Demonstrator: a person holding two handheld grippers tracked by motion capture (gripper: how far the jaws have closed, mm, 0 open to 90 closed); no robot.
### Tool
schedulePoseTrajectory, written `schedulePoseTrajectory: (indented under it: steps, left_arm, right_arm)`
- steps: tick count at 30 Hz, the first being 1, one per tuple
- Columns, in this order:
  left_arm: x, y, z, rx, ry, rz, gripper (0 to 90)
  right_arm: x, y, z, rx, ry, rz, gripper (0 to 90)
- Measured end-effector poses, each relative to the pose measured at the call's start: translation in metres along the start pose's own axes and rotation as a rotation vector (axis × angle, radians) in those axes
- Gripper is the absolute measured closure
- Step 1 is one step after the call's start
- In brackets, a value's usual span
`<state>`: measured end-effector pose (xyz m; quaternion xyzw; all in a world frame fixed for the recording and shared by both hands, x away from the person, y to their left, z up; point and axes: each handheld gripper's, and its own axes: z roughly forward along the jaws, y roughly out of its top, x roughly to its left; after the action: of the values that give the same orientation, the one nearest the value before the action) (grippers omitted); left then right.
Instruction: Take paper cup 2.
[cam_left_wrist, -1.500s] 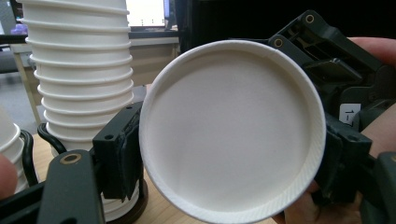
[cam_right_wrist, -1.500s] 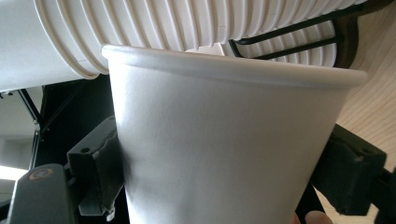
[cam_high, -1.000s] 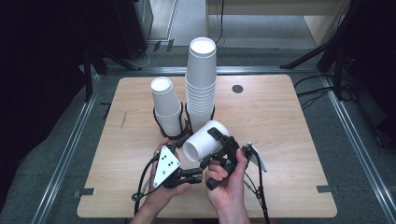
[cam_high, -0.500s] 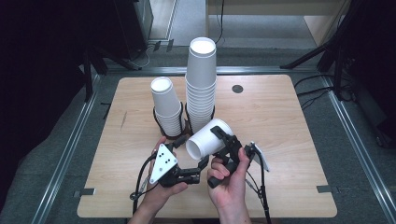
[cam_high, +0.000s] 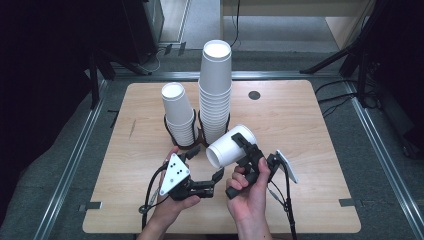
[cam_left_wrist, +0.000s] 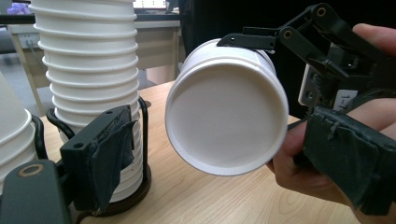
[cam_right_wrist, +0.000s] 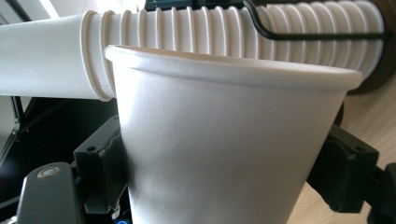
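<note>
**Right gripper clamps a single paper cup beside the two stacks**

High view: the right gripper (cam_high: 245, 150) holds a white paper cup (cam_high: 231, 146) on its side above the wooden table (cam_high: 310, 130), jaws pinching the cup's wall, its open mouth turned toward the left gripper (cam_high: 202, 167). The left gripper lies low over the table in the person's left hand (cam_high: 172, 205), its jaws spread with nothing between them — they have just been opening. Just behind the held cup stand the tall stack of cups (cam_high: 216, 90) and, to its left, the short stack of cups (cam_high: 179, 115), each in a black wire holder (cam_high: 195, 140).

Left gripper view: the cup (cam_left_wrist: 227, 112) hangs in front of the camera, mouth facing it and white inside plain to see, well clear of the table. The right gripper (cam_left_wrist: 299, 39) grips it from the far side, held by the person's right hand (cam_left_wrist: 303, 158). The left gripper's own black jaws stand wide apart at the bottom corners, touching nothing. The tall stack (cam_left_wrist: 88, 70) rises at the left in its wire holder.

Right gripper view: the cup (cam_right_wrist: 224, 140) sits between the two black jaws, both pads pressed against its wall — a firm pinch. Behind it, across the top, runs the ribbed tall stack (cam_right_wrist: 224, 28).
</note>
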<state>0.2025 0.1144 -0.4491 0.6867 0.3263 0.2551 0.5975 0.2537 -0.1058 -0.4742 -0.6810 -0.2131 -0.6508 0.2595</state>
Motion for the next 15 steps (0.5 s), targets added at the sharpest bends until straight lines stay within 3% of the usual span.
schedulePoseTrajectory:
  steps: [7, 15]
  left_arm:
    - [0.0009, 0.0008, -0.0009, 0.003, -0.007, -0.002, 9.2]
    - [0.0014, 0.001, -0.0011, 0.004, -0.013, -0.008, 9.2]
  right_arm:
    - [0.0005, 0.0039, -0.0002, -0.044, -0.029, -0.114, 17.2]
    - [0.0056, 0.0037, -0.0033, -0.109, -0.071, -0.304, 17.0]
